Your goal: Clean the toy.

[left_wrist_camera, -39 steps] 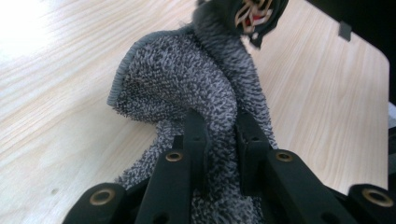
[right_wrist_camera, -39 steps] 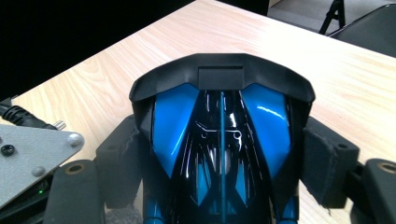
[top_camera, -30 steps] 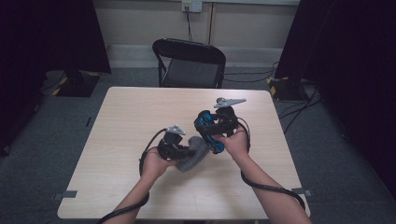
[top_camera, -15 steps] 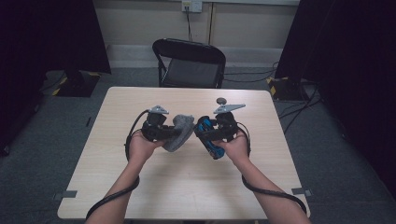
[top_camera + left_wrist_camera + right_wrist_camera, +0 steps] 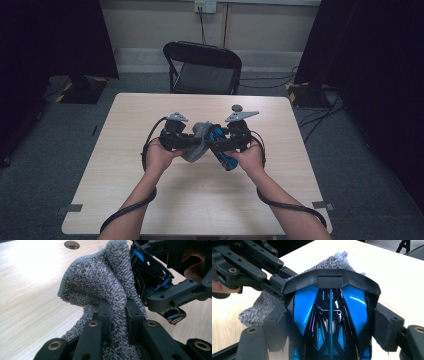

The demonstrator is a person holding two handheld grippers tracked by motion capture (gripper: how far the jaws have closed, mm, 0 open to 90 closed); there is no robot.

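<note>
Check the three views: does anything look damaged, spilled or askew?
Nothing stands out. The left gripper pinches a grey cloth against the blue toy car held by the right gripper, above the table.

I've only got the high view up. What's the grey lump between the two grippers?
Observer: A grey terry cloth with a stitched hem, pinched in the left gripper.
Operator: And the blue thing on the right?
Observer: A blue and black toy car, clamped across its body by the right gripper.
Operator: Is the cloth touching the car?
Observer: Yes, it is pressed against the car's spoiler end.
</note>
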